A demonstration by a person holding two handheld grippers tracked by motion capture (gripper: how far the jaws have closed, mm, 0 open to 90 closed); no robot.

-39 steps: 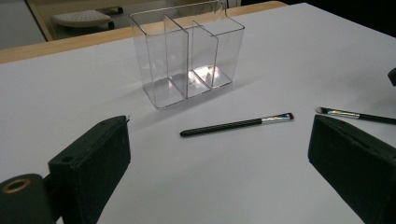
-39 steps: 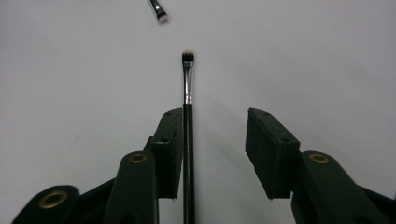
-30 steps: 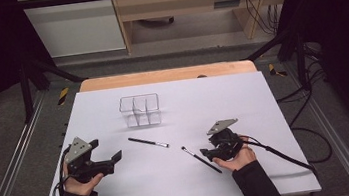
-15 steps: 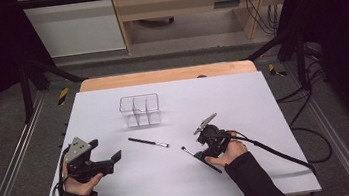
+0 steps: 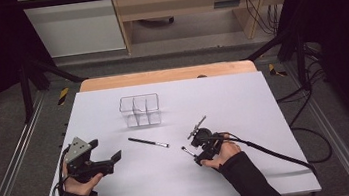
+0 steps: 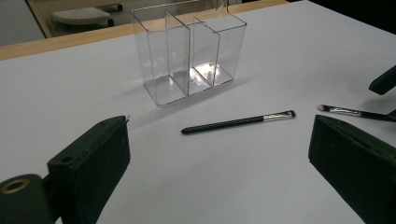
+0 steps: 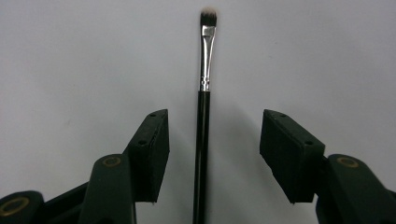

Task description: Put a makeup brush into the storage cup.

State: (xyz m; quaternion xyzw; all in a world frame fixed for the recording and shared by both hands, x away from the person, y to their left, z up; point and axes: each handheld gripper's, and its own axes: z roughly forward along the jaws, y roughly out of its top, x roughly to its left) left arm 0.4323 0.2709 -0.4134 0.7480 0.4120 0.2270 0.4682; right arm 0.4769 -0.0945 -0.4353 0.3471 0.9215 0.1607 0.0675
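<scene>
Brush lies flat on the counter between your right gripper's parted fingers, seemingly untouched; your left gripper stays released, grasping nothing.

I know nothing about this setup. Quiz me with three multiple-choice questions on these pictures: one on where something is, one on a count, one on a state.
1. Where does the clear plastic three-compartment box stand?
A. beyond the brushes
B. beside the left hand
C. off the table

2. How many thin black makeup brushes lie on the white table?
A. one
B. two
C. four

3. How do the right gripper jaws stand?
A. clamped on a brush
B. apart, astride a brush
C. shut, holding nothing

Answers:
1 A: the high view shows it farther back.
2 B: one brush mid-table, another brush by the right gripper.
3 B: gaps show either side of the handle.
</scene>
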